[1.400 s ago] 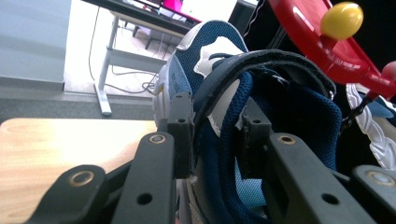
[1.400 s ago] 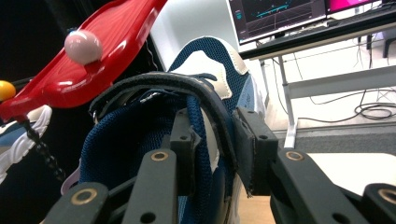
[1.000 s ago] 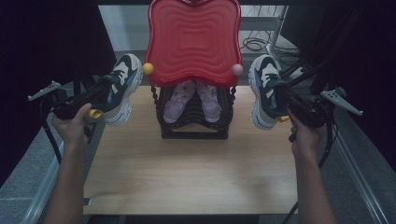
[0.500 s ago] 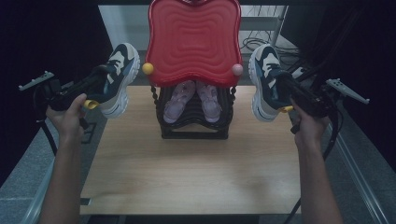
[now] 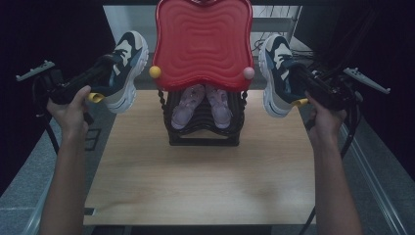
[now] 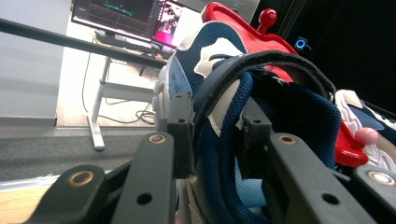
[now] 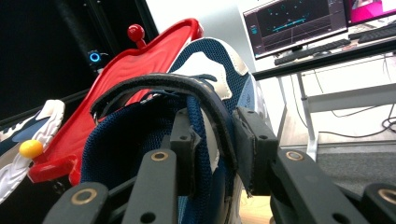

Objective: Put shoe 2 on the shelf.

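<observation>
Two navy, white and cream sneakers hang in the air on either side of a black shoe rack (image 5: 203, 131). My left gripper (image 5: 105, 73) is shut on the side wall of the left sneaker (image 5: 125, 68), its pads (image 6: 183, 126) pinching the collar (image 6: 233, 98). My right gripper (image 5: 293, 78) is shut on the right sneaker (image 5: 275, 73), one pad (image 7: 254, 149) outside and one inside the collar (image 7: 205, 112). A pair of pink shoes (image 5: 200, 104) sits in the rack under a red wavy tray (image 5: 203, 41).
The wooden table (image 5: 205, 181) has bare surface in front of the rack. Yellow (image 5: 154, 72) and pink (image 5: 248, 73) knobs stick out at the tray's lower corners. A desk with monitors (image 7: 299, 23) stands beyond the table. Grey floor lies at both sides.
Both hands have lifted their sneakers upward, and moved slightly outward from the rack. The grips have stayed the same.
</observation>
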